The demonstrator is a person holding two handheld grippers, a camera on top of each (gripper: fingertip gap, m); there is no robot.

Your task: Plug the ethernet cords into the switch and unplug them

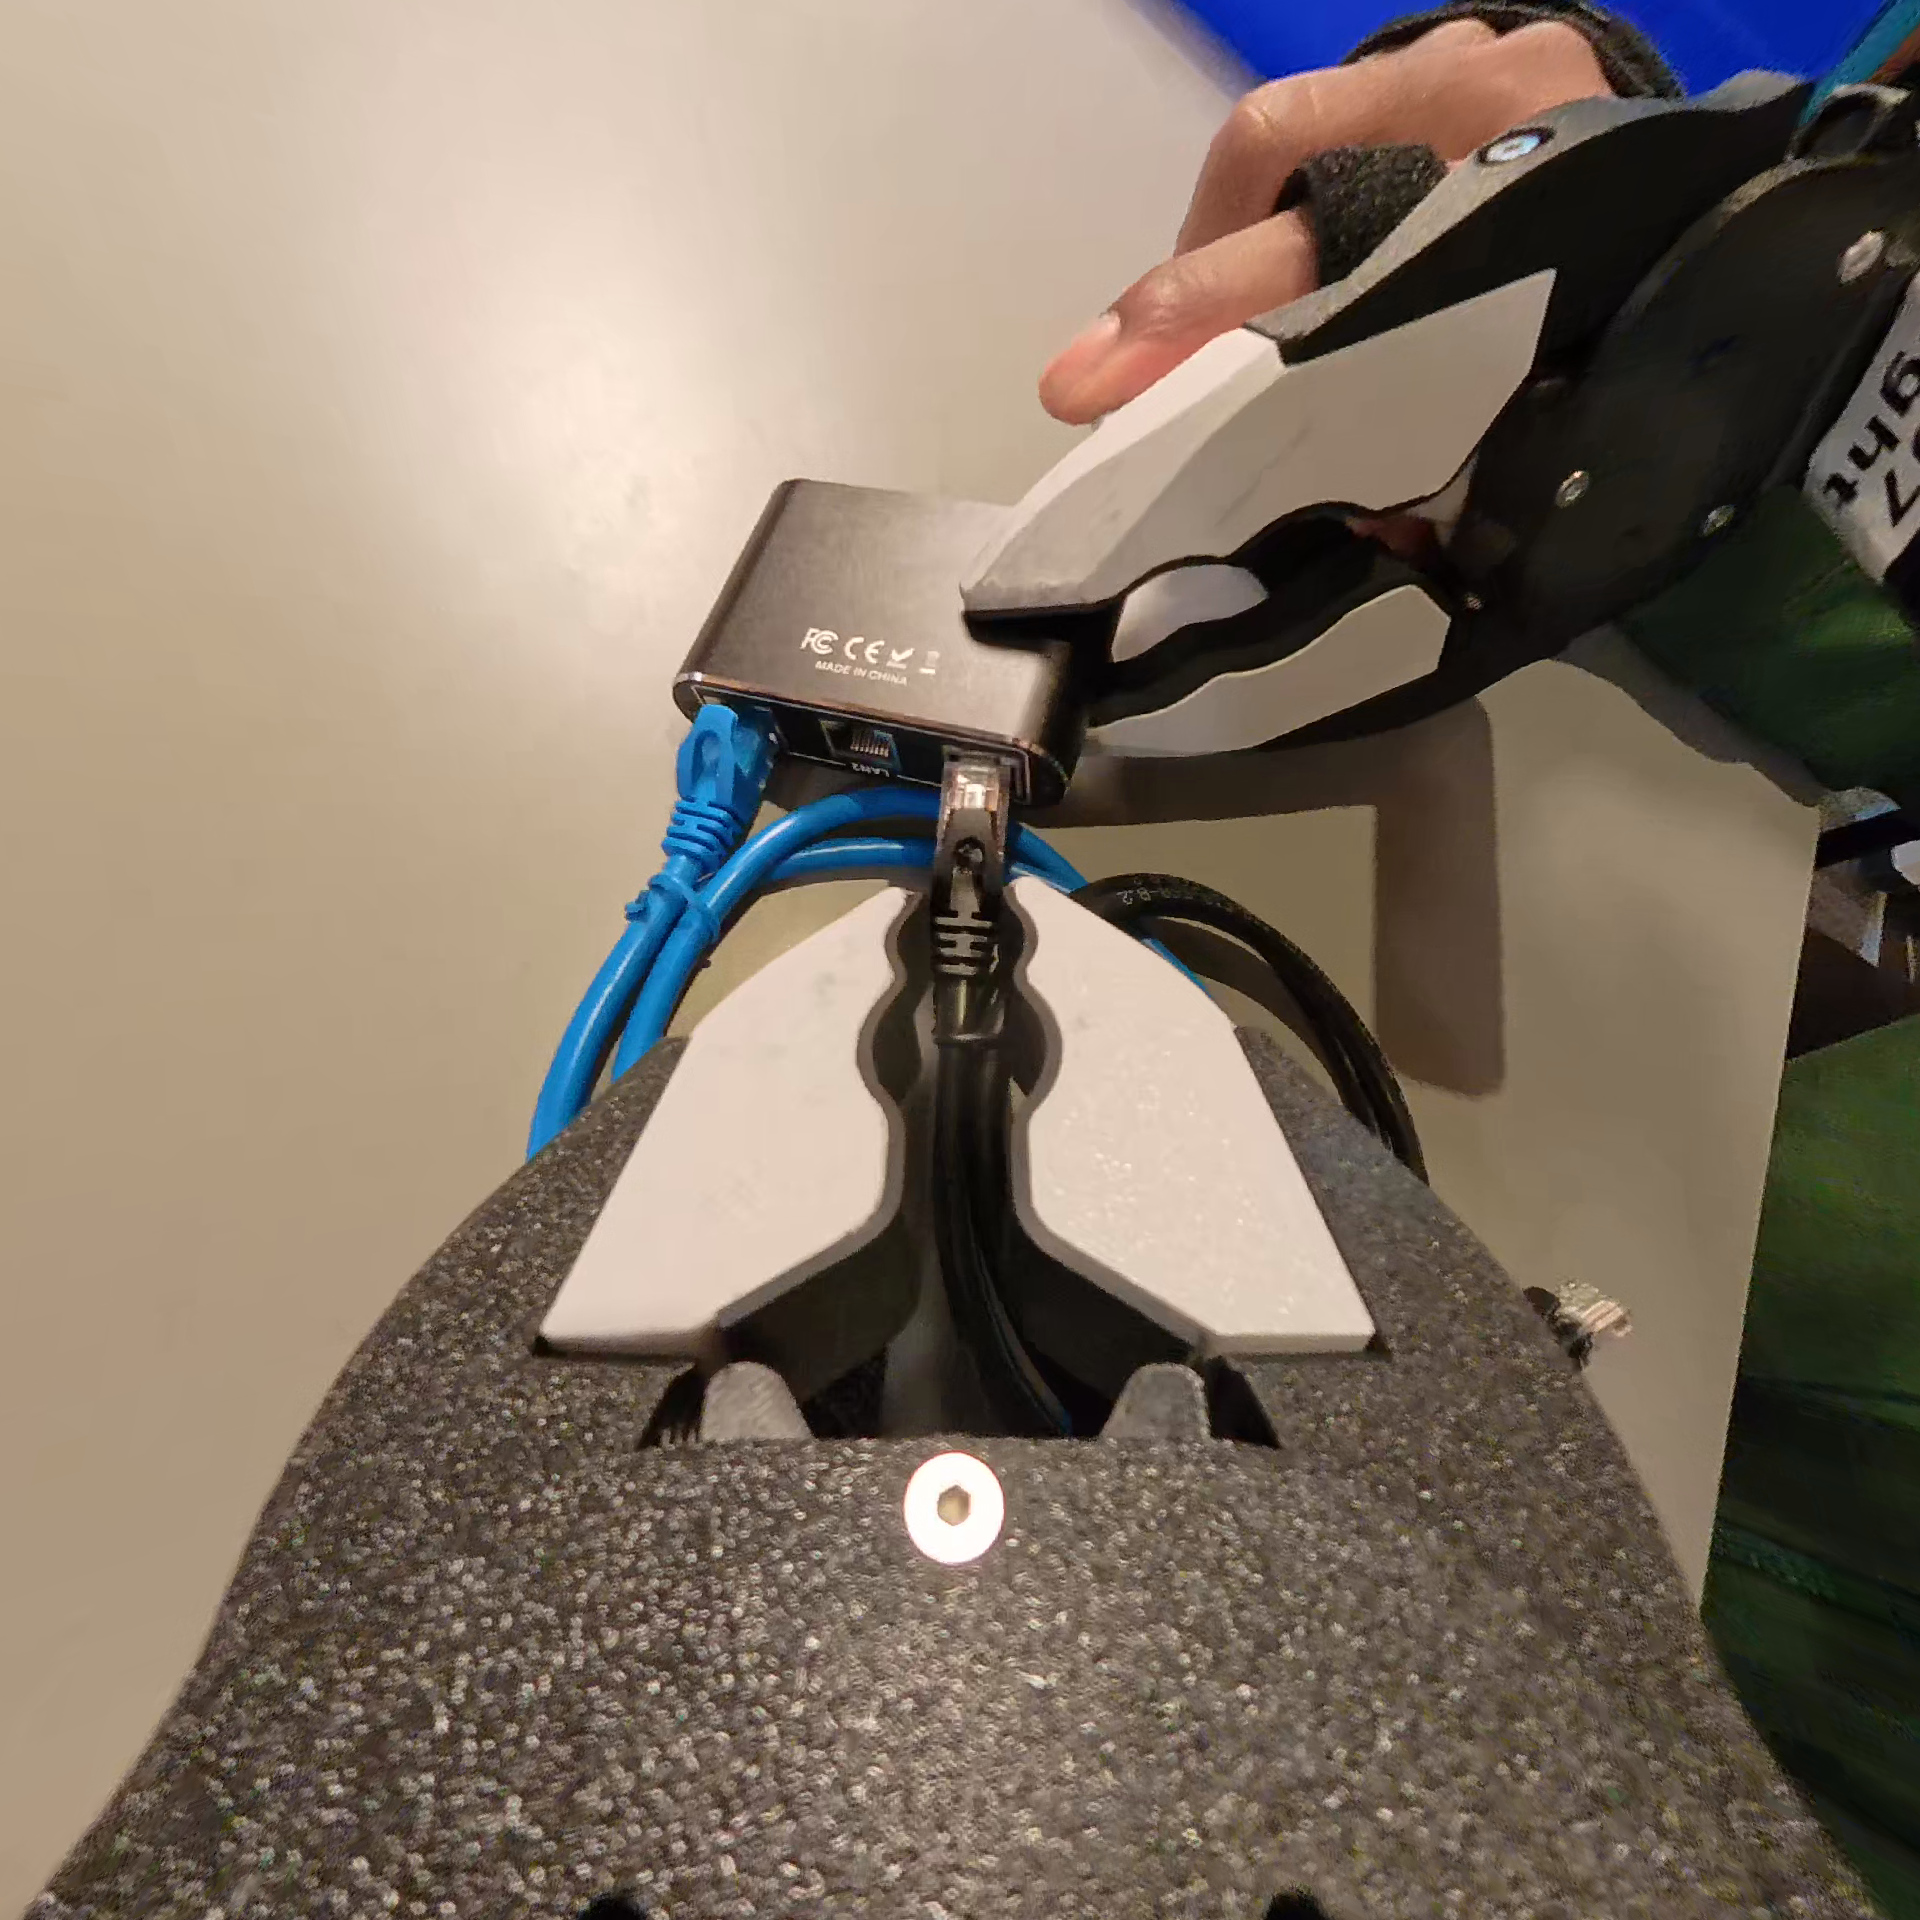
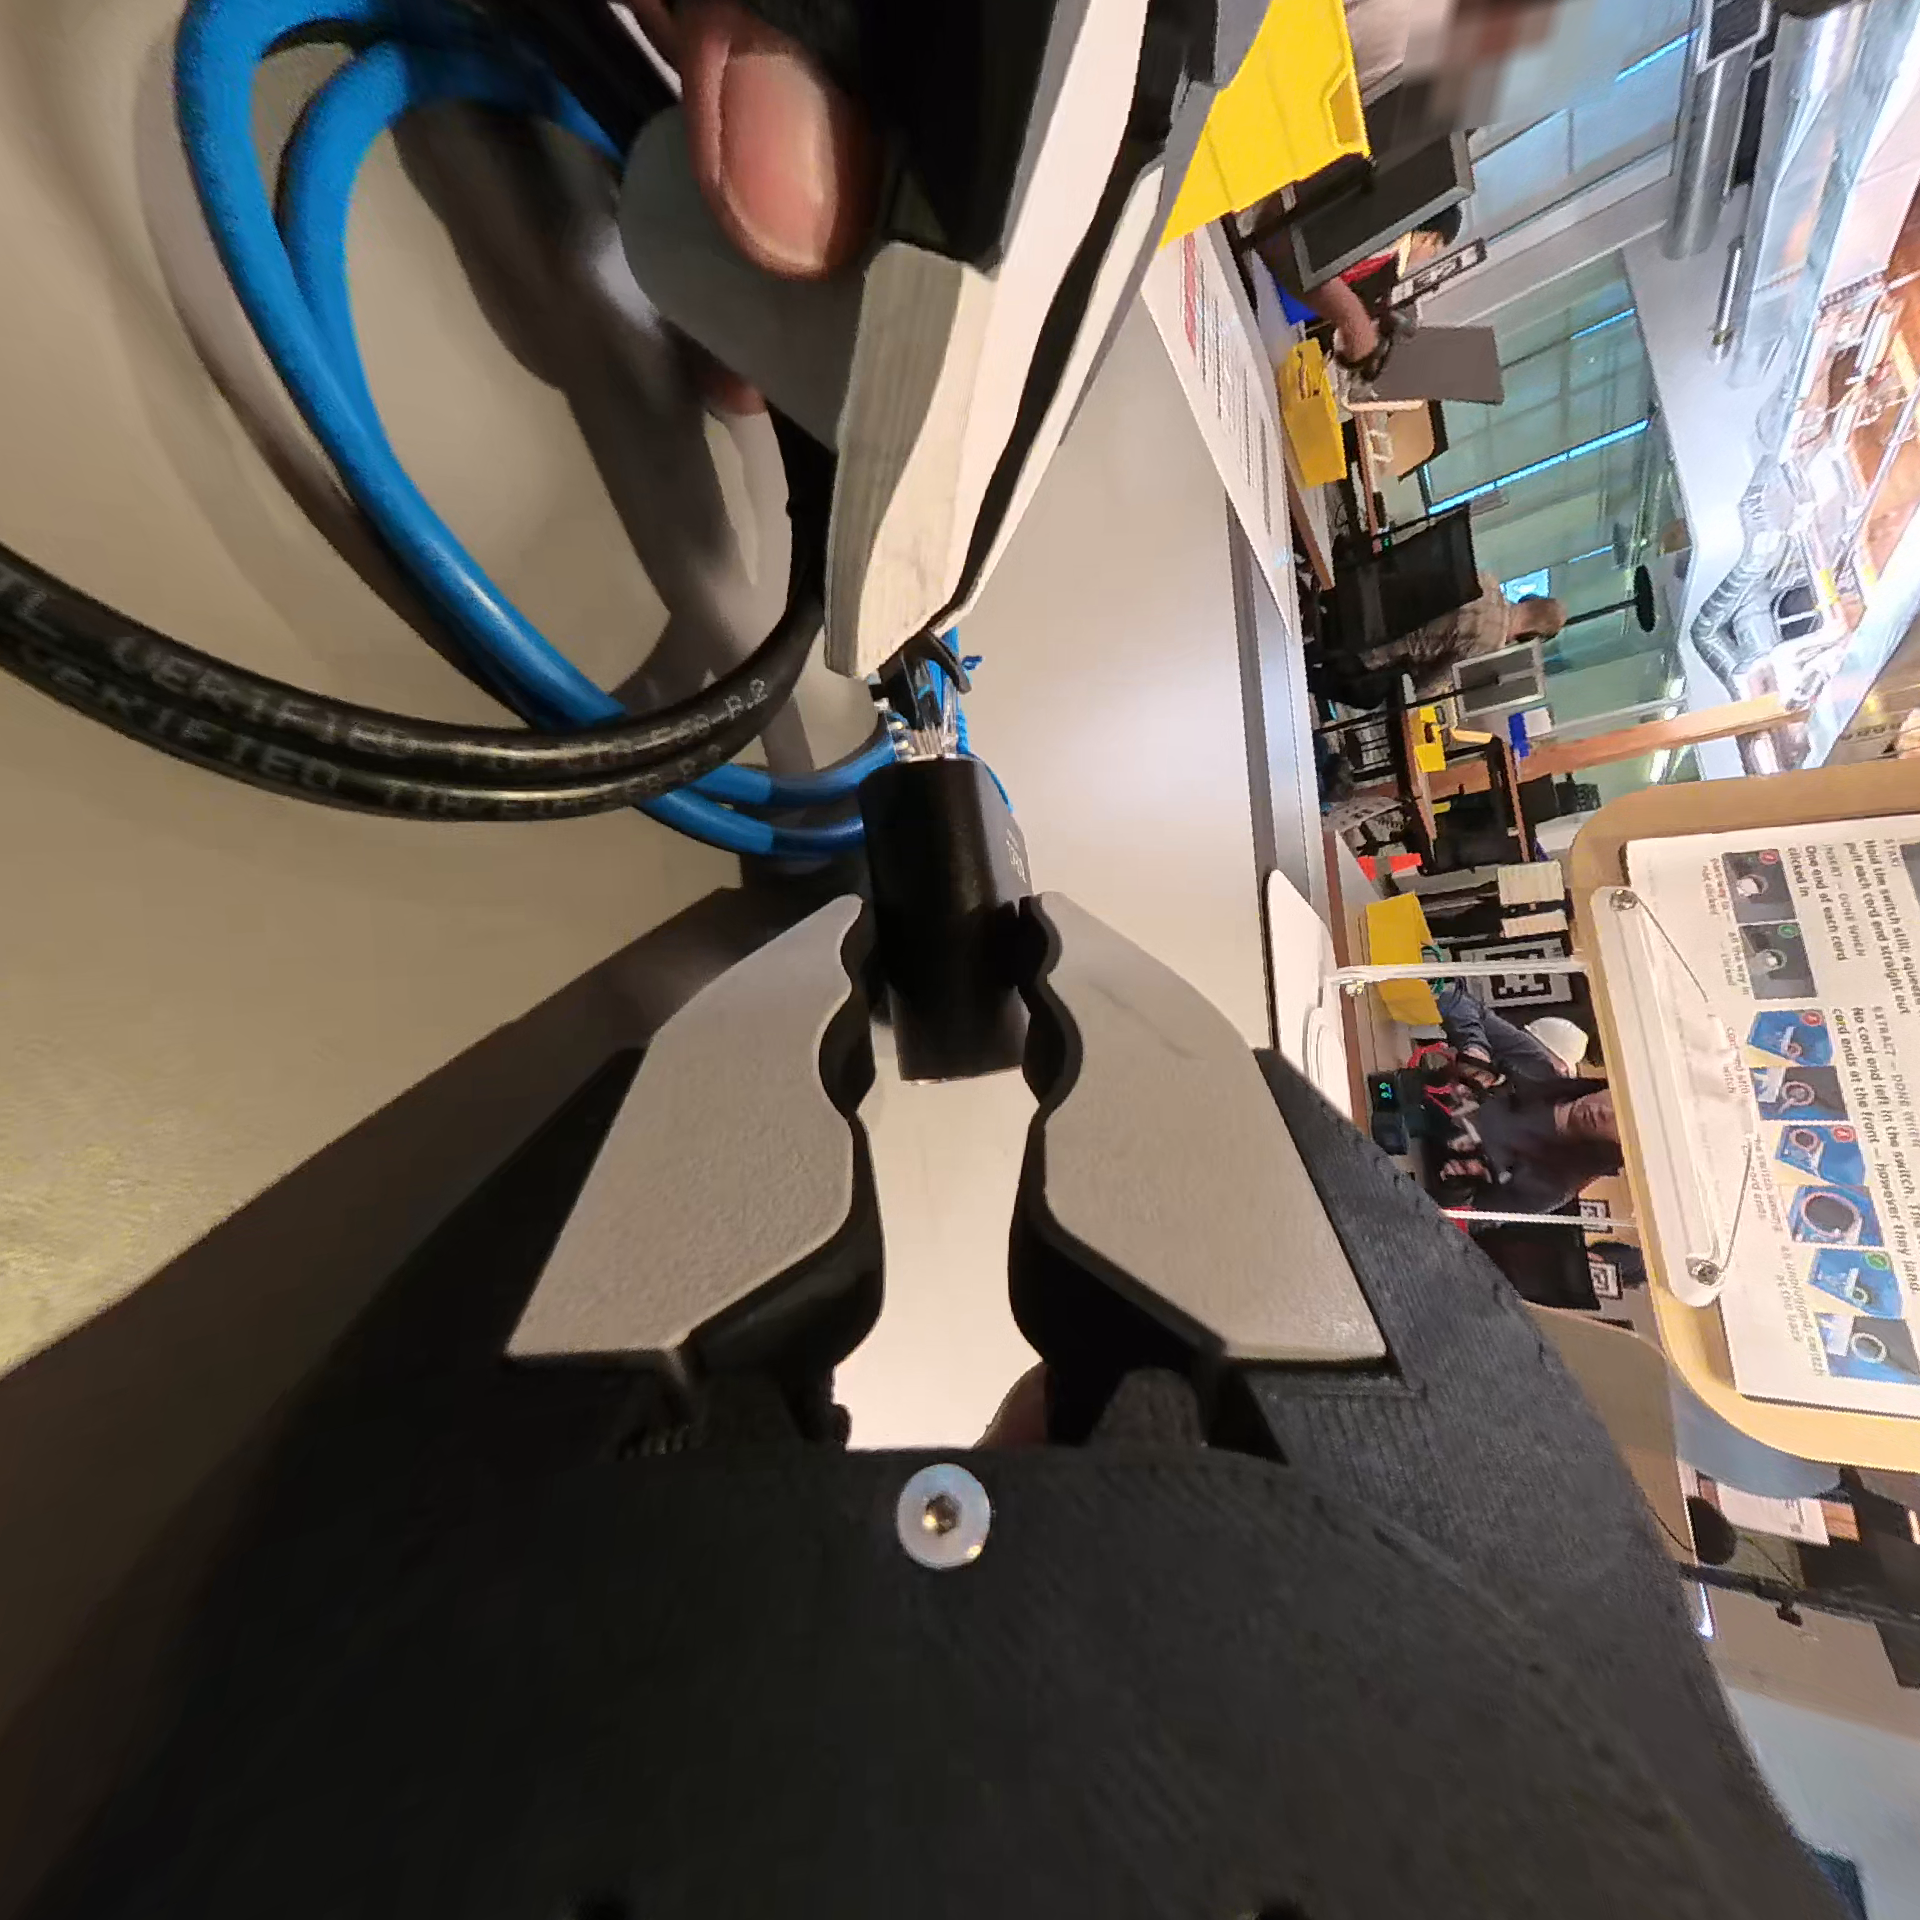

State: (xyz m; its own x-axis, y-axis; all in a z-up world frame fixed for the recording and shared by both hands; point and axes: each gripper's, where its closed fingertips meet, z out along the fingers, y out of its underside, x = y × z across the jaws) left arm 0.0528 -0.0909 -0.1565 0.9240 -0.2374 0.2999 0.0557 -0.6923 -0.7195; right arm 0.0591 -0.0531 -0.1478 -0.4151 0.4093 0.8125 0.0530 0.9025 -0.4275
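Black cord plug between left hand-held gripper fingers, at switch.

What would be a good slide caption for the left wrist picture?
Left gripper holds the black cord at the switch, steadied by the right gripper; blue cord plugged in.

A pale beige, smooth tabletop fills the left wrist view, with a strip of saturated blue surface at its far top edge. In the right wrist view, which is turned on its side, a light wooden board carries a printed instruction sheet with small blue photos under a clear plastic clip bar. Beyond the table edge stand bright yellow plastic bins, one close and large, smaller ones farther off. A white printed paper sheet lies flat on the table near them. People sit at distant workbenches, and tall glass windows line the background.
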